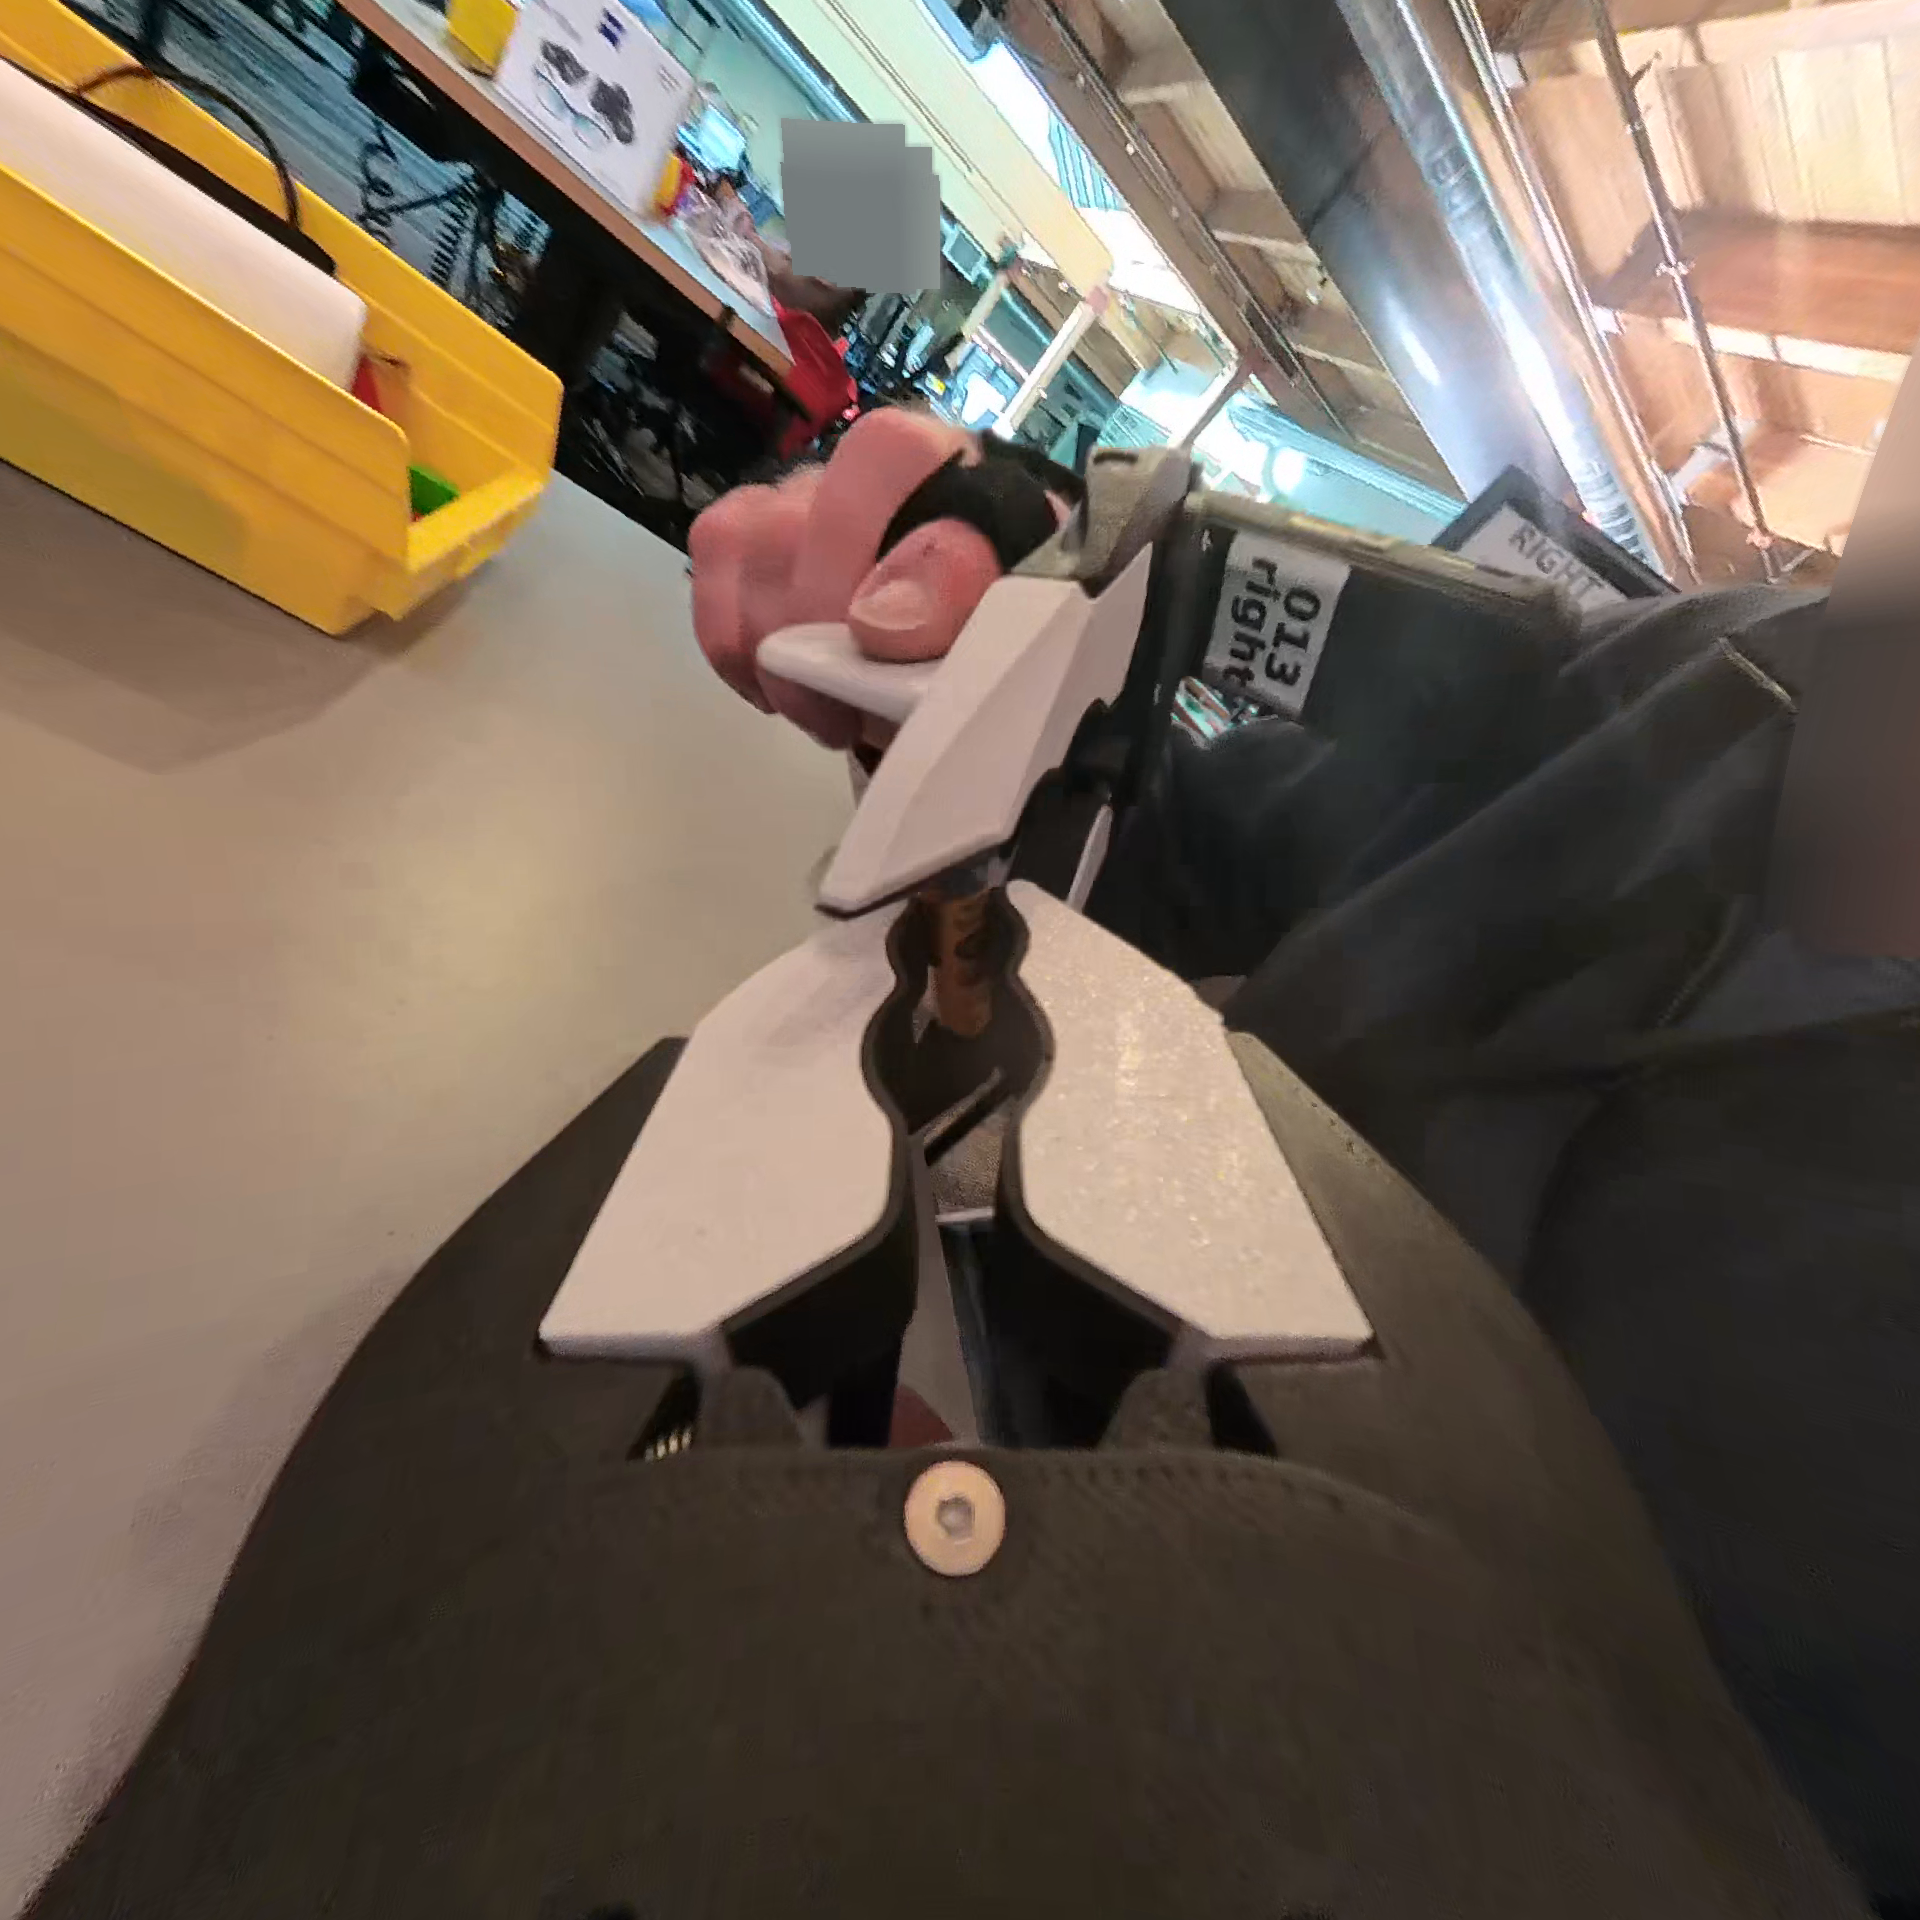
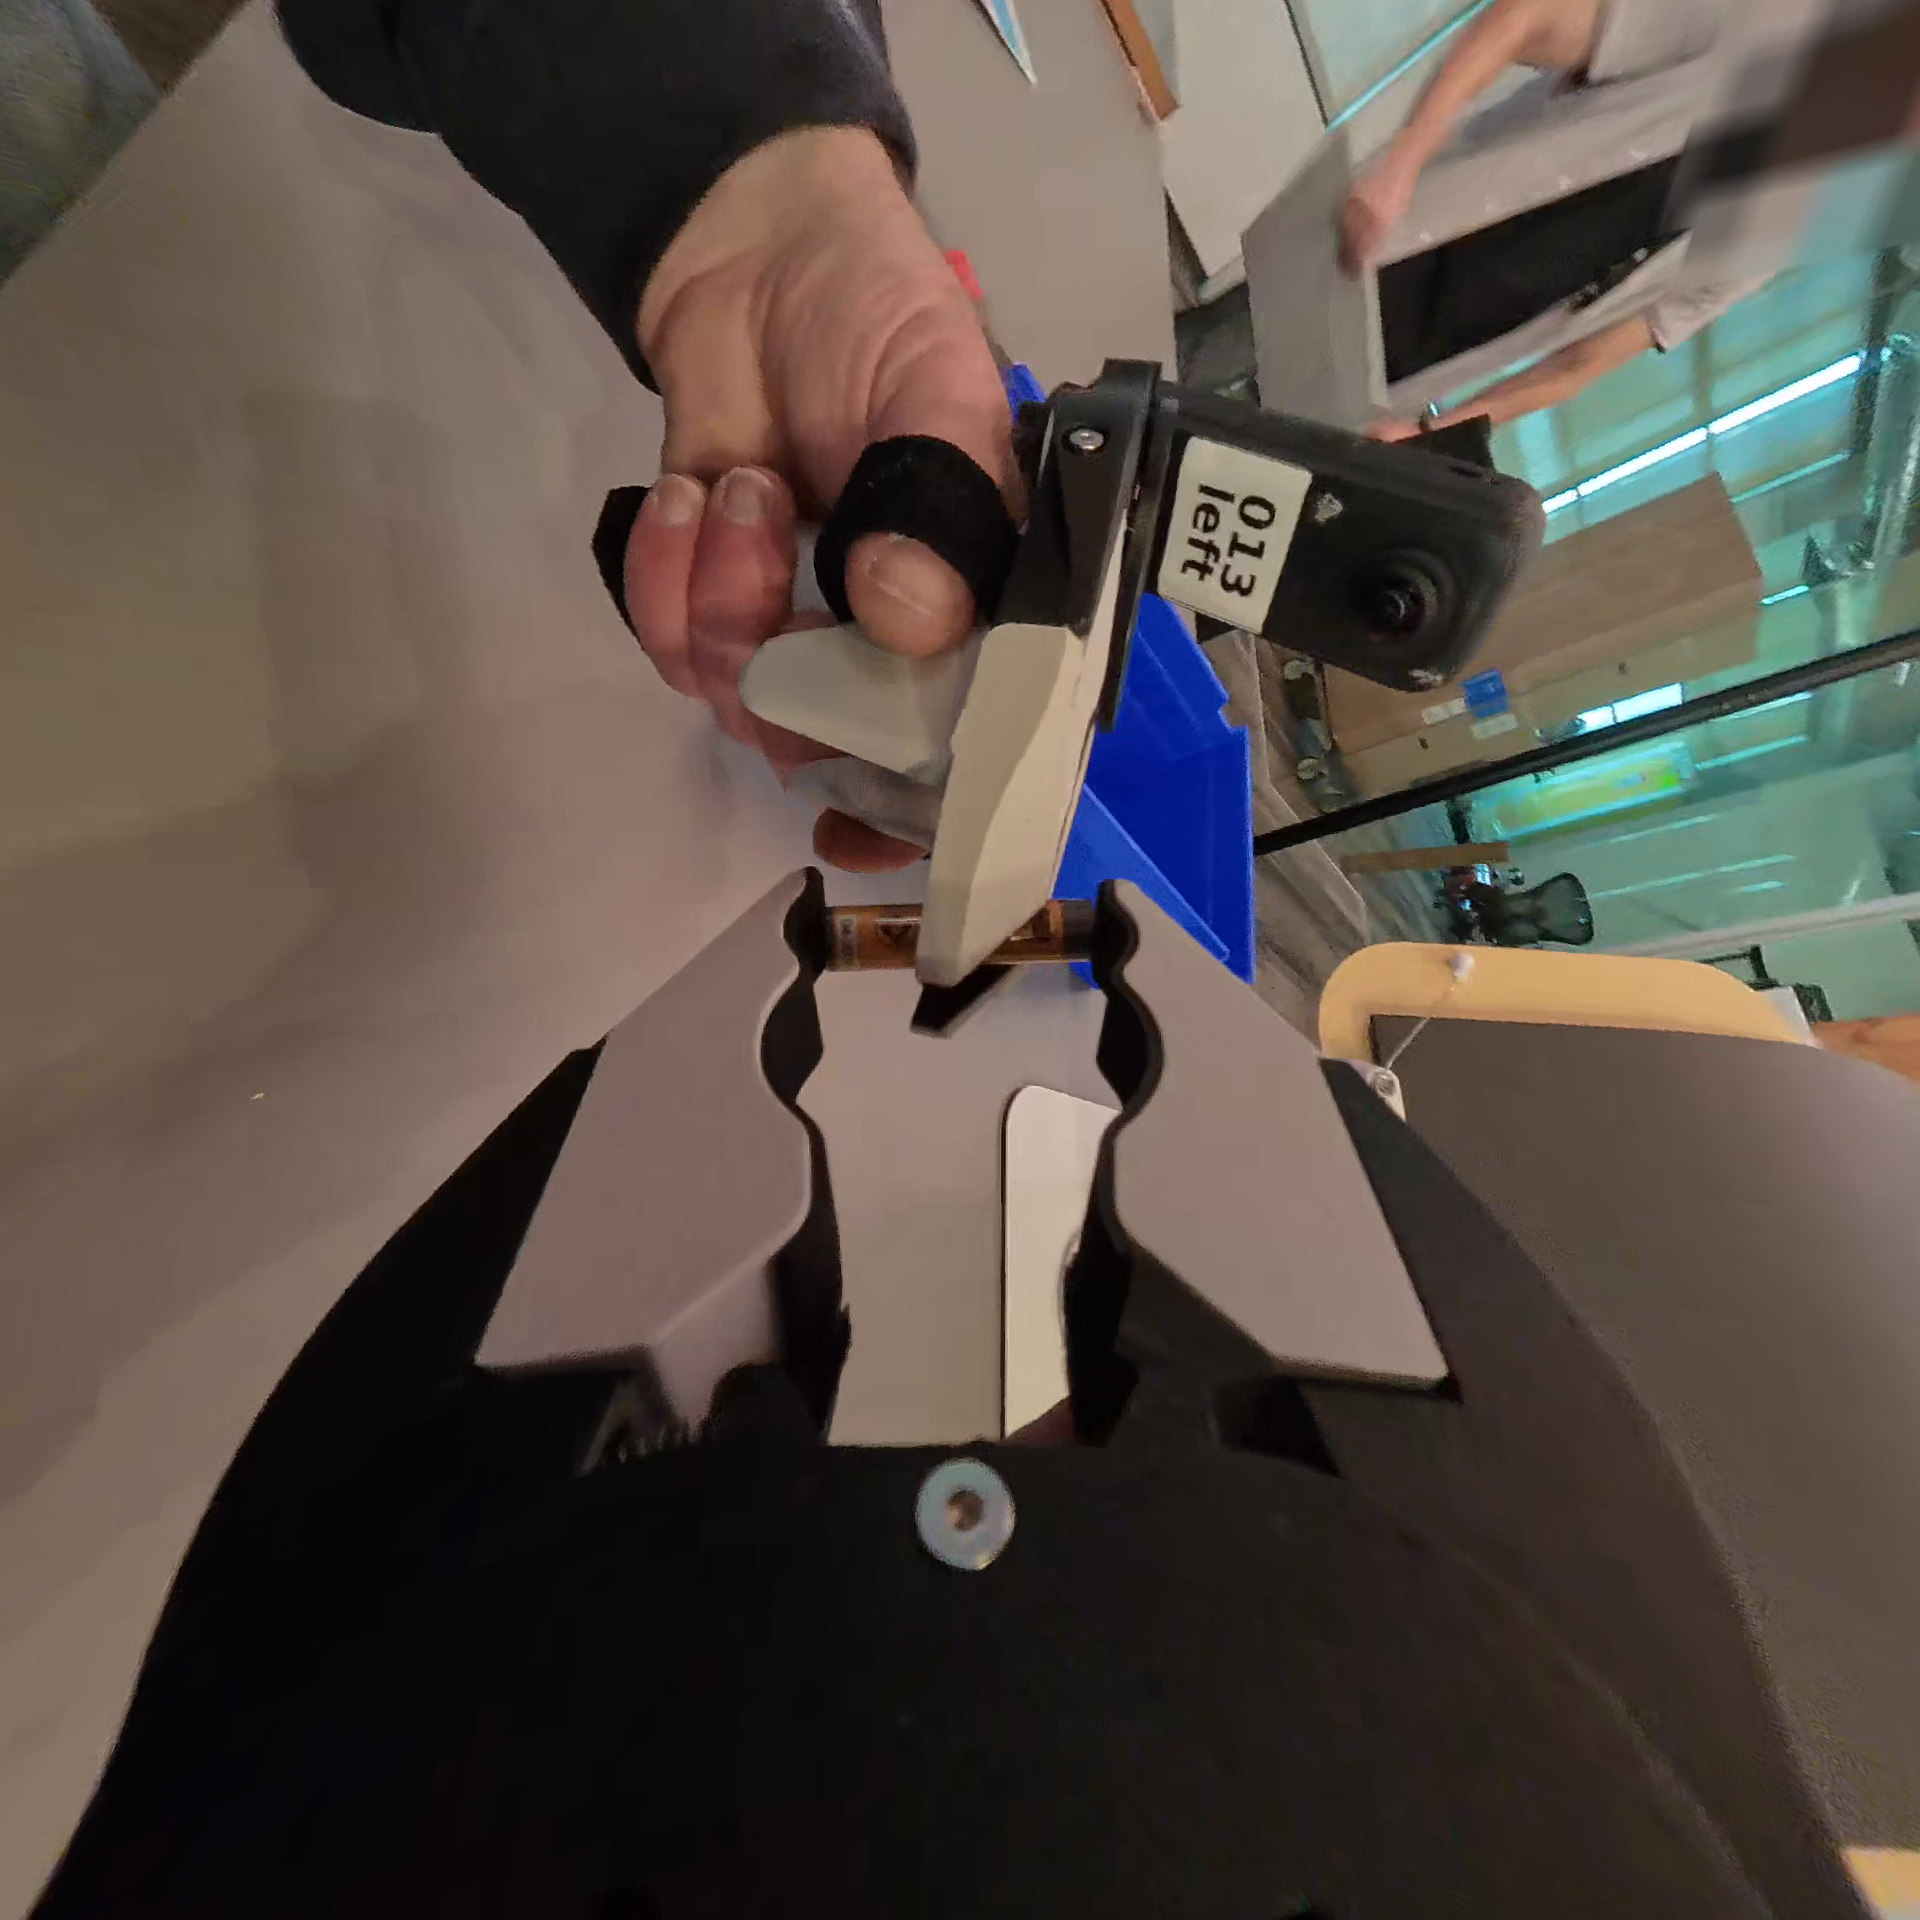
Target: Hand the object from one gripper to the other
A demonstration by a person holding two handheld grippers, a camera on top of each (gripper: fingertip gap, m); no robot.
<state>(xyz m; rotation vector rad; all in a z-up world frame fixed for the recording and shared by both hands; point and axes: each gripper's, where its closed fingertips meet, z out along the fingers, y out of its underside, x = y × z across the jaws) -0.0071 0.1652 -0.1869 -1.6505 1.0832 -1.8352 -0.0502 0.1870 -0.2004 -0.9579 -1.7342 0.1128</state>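
My left claw (image 1: 961,971) is narrowed onto a small brown-and-black battery (image 1: 958,961), its fingers pressing the cylinder's sides; in the right wrist view that same left claw (image 2: 971,961) crosses the battery (image 2: 868,937) near its middle; my right claw (image 2: 961,935) has a fingertip at each end of the battery, though I cannot tell whether it presses; the battery hangs above the grey table (image 2: 312,727), held level between the claws; a blue bin (image 2: 1174,790) sits behind them; a yellow bin (image 1: 239,416) stands on the table's far side.
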